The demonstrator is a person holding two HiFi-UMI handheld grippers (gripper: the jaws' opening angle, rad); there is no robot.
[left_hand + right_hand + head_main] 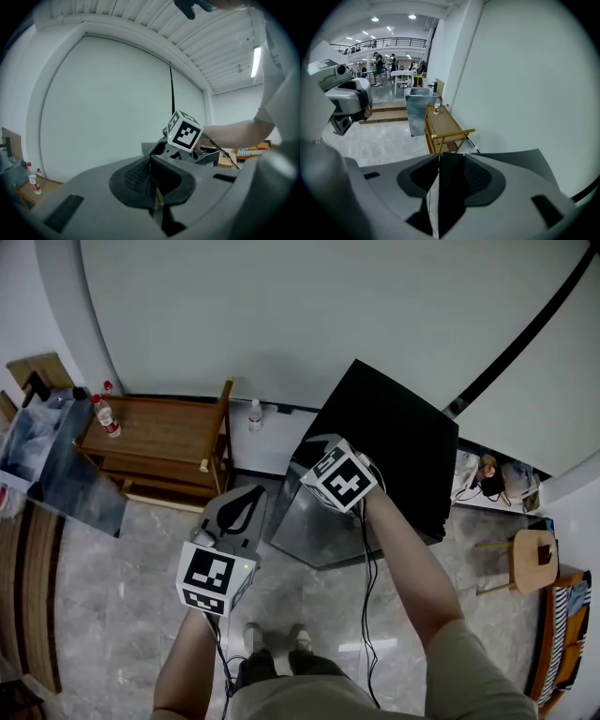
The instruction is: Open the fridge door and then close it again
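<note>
A low black fridge stands against the white wall, and its grey door front faces me. My right gripper is at the fridge's top left corner, marker cube up. In the right gripper view its jaws are closed on a thin dark edge with a pale grey face, the top of the door. The fridge's black top lies just to the right. My left gripper hangs in front of the fridge to the left, touching nothing. Its pads meet with nothing between them.
A wooden rack carrying a water bottle stands left of the fridge. Another bottle stands by the wall. A metal box lies at far left and a wooden stool at far right. A cable runs along my right arm.
</note>
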